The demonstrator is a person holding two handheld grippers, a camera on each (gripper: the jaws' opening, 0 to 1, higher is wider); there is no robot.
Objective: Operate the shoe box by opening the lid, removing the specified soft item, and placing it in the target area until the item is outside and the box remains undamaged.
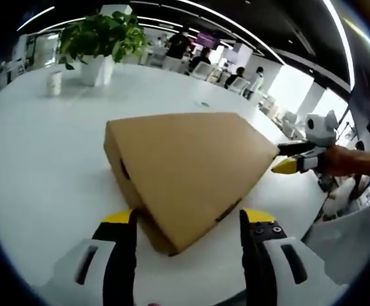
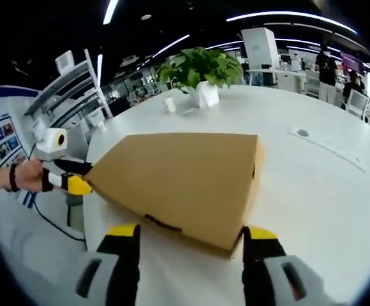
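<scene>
We stand at the opening step: the shoe box (image 1: 185, 172) rests shut on the white table (image 1: 38, 166), a potted plant (image 1: 99, 41) well behind it. Our left gripper (image 1: 188, 224) and right gripper (image 2: 189, 237) sit at opposite ends, jaws spread and released around the corners. Next, we judge, the lid must be lifted gently from both ends.

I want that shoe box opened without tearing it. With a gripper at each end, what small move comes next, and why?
Probably lift the lid edge gently at both ends together. The cardboard box lies shut on the white table; the left gripper and the right gripper each straddle an opposite corner with jaws open, so neither grips yet.
</scene>
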